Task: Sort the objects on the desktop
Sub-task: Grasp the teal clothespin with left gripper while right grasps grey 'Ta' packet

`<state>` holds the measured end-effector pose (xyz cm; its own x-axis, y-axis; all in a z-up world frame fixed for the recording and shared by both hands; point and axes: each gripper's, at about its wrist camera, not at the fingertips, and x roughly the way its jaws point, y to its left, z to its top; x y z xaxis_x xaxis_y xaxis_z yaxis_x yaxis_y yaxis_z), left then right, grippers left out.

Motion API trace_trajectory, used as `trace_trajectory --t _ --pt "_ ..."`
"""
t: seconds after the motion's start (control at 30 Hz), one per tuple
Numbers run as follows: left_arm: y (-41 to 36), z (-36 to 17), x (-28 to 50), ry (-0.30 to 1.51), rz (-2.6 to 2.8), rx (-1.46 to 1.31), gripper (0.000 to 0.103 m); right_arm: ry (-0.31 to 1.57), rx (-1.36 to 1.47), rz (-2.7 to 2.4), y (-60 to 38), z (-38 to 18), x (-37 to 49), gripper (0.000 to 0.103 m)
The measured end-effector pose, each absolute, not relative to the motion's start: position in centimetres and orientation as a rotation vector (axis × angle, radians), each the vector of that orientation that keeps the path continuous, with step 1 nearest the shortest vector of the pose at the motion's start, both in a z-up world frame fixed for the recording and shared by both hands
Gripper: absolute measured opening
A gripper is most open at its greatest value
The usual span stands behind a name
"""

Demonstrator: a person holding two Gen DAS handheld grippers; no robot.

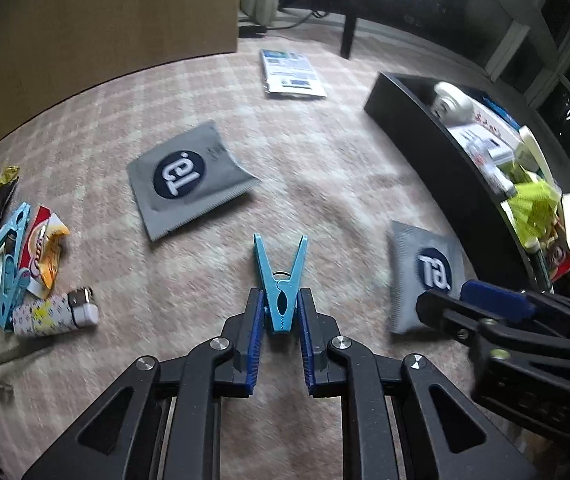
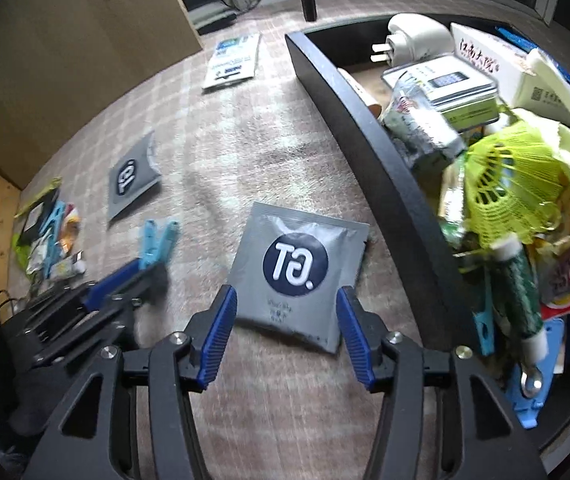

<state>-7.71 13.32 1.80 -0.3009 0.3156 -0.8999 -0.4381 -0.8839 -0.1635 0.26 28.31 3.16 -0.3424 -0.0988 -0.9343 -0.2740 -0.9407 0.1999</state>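
The black bin [image 2: 369, 120], already heaped with packets, a charger and a yellow net, fills the right wrist view from one to four o'clock, so anything dropped on the pile could well slide back out onto the checked cloth [image 1: 325, 152]. Next in size, the grey sachet [image 2: 297, 268] lies flat on the cloth just beside the bin wall, straight ahead of the right gripper [image 2: 285, 340], whose jaws stand wide and hold nothing; on so thin and flat a packet the pads may skate over the top or pinch the cloth with it. Smallest, the blue clothespin [image 1: 281, 284] sits at six o'clock in the left wrist view, clamped at its tail by the nearly closed left gripper [image 1: 281, 332]; squeezed at that slim end it could swivel or spring free. The two grippers also work close together and might collide.
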Motion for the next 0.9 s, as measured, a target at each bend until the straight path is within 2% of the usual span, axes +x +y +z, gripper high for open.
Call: trace_trajectory --t 0.17,0.3,0.37,0.4,0.47,0.57,0.67,0.9 --pt "12.4 1.8 -8.5 0.105 2.199 -1.498 0.016 0.472 -1.736 2.394 27.5 2.6 -1.3 0.069" --pt "12.0 1.7 -8.8 0.087 2.194 -1.493 0.016 0.266 -1.735 2.355 26.3 2.2 -2.6 0.070" --pt "11.7 1.7 -8.8 0.070 2.190 -1.495 0.016 0.233 -1.730 2.350 26.1 2.1 -2.7 0.068" --pt "11.6 1.7 -8.8 0.060 2.186 -1.497 0.016 0.235 -1.719 2.354 26.2 2.2 -2.6 0.066" --pt "11.5 1.7 -8.9 0.052 2.185 -1.496 0.016 0.249 -1.697 2.370 26.6 2.5 -2.3 0.052" --pt "11.4 1.8 -8.8 0.052 2.186 -1.495 0.016 0.332 -1.693 2.400 27.5 2.9 -1.7 0.037" --pt "11.4 1.8 -9.0 0.043 2.181 -1.505 0.016 0.340 -1.666 2.424 27.7 3.6 -1.0 0.025" --pt "11.3 2.3 -8.3 0.045 2.186 -1.509 0.015 0.380 -1.590 2.489 28.6 5.7 0.6 0.009"
